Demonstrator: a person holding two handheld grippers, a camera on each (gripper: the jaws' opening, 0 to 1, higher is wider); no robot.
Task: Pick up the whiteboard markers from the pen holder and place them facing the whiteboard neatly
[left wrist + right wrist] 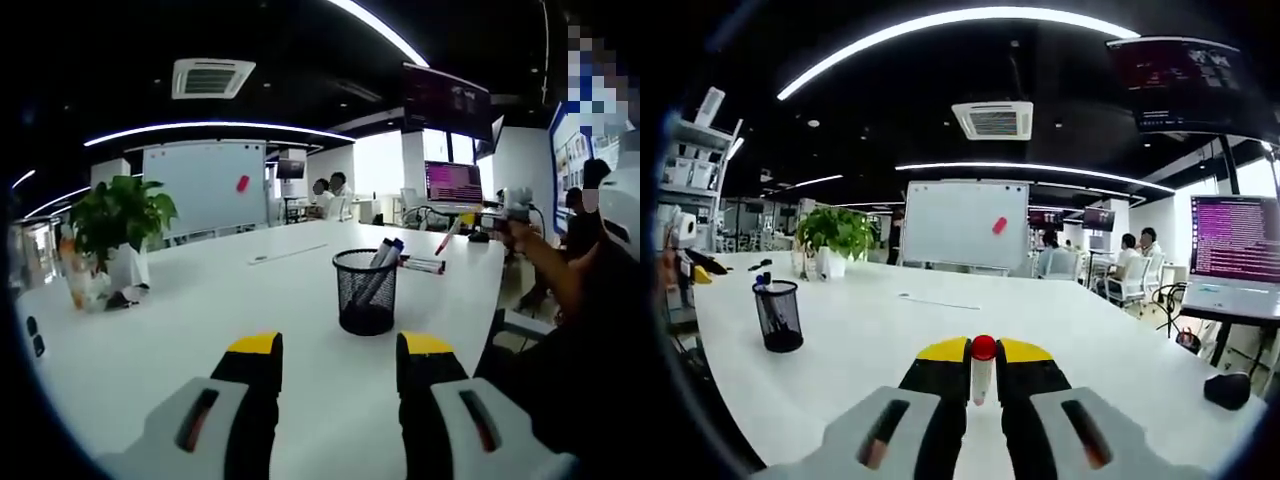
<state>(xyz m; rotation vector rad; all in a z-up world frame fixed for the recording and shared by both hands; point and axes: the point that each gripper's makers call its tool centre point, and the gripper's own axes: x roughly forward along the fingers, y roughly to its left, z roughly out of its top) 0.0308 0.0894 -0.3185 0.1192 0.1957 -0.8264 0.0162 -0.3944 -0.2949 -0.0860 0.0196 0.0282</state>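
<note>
One broad white table (890,340), perhaps office.

- Left hand-held gripper (340,362): two black jaws, each capped at the tip with a yellow pad. Behind each jaw sits a light grey moulded housing.
- Each grey housing carries one dark elongated slot; the slots show a faint red-brown tint inside.
- Right hand-held gripper (983,352): same build, with black jaws, yellow tip pads and light grey housings with one dark slot each.
- In the left gripper view, the right hand-held gripper appears from the side as a small grey block with a yellow detail.
- Person's clothing (585,340): a dark garment covers the body; no pattern can be made out.
</note>
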